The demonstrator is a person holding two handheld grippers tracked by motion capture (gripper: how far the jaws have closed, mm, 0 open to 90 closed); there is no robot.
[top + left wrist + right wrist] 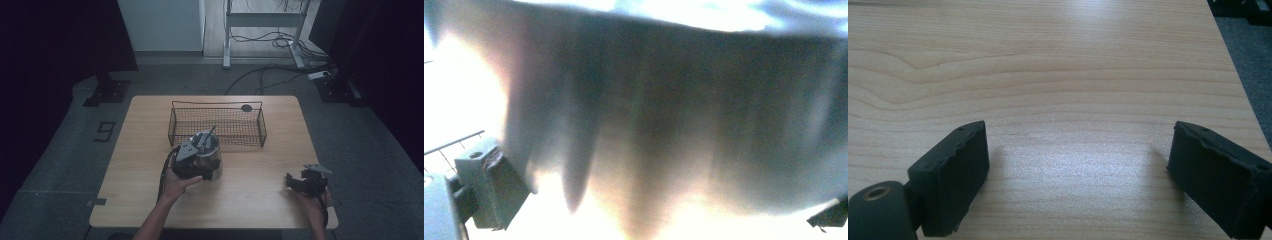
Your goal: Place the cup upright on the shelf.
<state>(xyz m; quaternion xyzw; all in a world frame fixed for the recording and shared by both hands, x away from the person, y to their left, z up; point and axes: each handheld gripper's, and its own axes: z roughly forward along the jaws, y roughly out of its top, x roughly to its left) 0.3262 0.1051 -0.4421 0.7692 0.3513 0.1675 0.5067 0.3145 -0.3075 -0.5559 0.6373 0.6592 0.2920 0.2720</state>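
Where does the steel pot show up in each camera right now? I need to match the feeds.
High view: the steel pot stands at table centre, just in front of the wire basket, with the left gripper at its near side.
Left gripper view: the pot's shiny wall looms very close and blurred, spanning the jaws.
Right gripper view: not in it; bare wooden table between wide jaws.
Shared landmark: the wire basket, at left in the left gripper view.

left gripper: black two-jaw hand-held tool (192, 167) with a grey three-cornered plate on top; a black cable loops off its side
right gripper: matching black tool (306, 181), same grey plate, black cable trailing
jaw pads: thick black rubbery blocks (950, 175); a brass-ringed screw hole beside one
arms: bare forearms; sleeves, if any, apparently beyond the frame
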